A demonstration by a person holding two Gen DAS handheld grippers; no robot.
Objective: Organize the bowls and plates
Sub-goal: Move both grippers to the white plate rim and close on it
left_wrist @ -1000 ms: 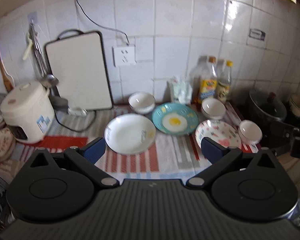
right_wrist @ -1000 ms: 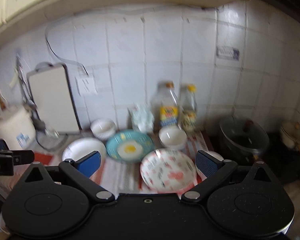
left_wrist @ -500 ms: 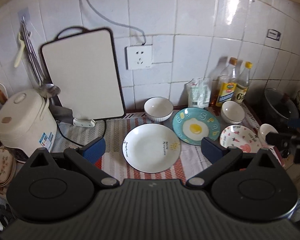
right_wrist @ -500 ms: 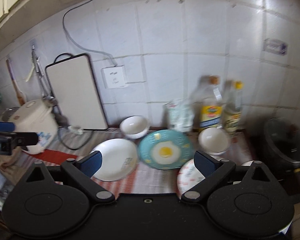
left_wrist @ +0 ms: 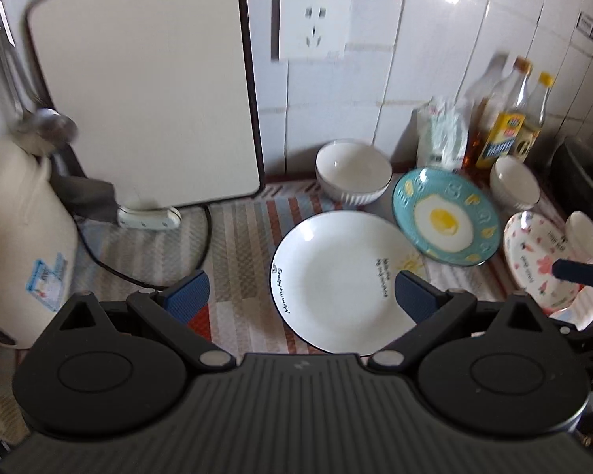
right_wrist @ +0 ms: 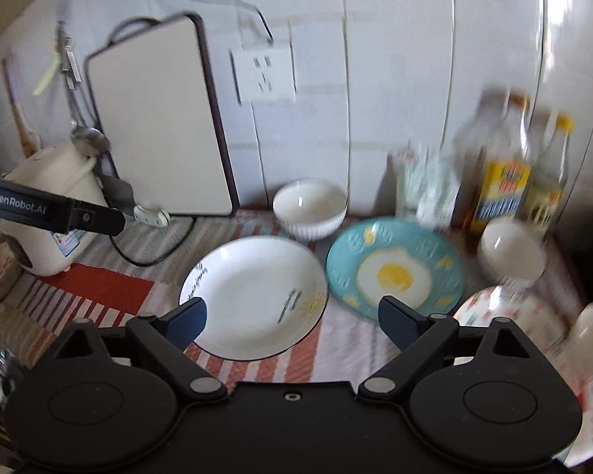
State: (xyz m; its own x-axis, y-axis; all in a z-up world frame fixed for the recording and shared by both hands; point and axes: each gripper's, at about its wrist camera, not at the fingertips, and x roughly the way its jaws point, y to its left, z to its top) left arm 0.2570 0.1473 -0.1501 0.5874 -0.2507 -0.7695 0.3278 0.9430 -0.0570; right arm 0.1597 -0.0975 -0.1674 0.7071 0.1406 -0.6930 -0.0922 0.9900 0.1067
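A white plate lies on the striped mat. Right of it lies a teal plate with a fried-egg picture, then a pink-patterned plate. A white ribbed bowl stands behind the white plate. A second white bowl stands by the bottles, a third at the far right. My left gripper is open and empty, low over the white plate's near-left part. My right gripper is open and empty above the white plate's near edge.
A cutting board leans on the tiled wall beside a rice cooker with its cord on the mat. Oil bottles and a bag stand at the back right. A dark pot sits at the far right.
Both grippers have moved forward, down and to the left toward the white plate; the dishes now look larger and closer. Both stay open and empty.
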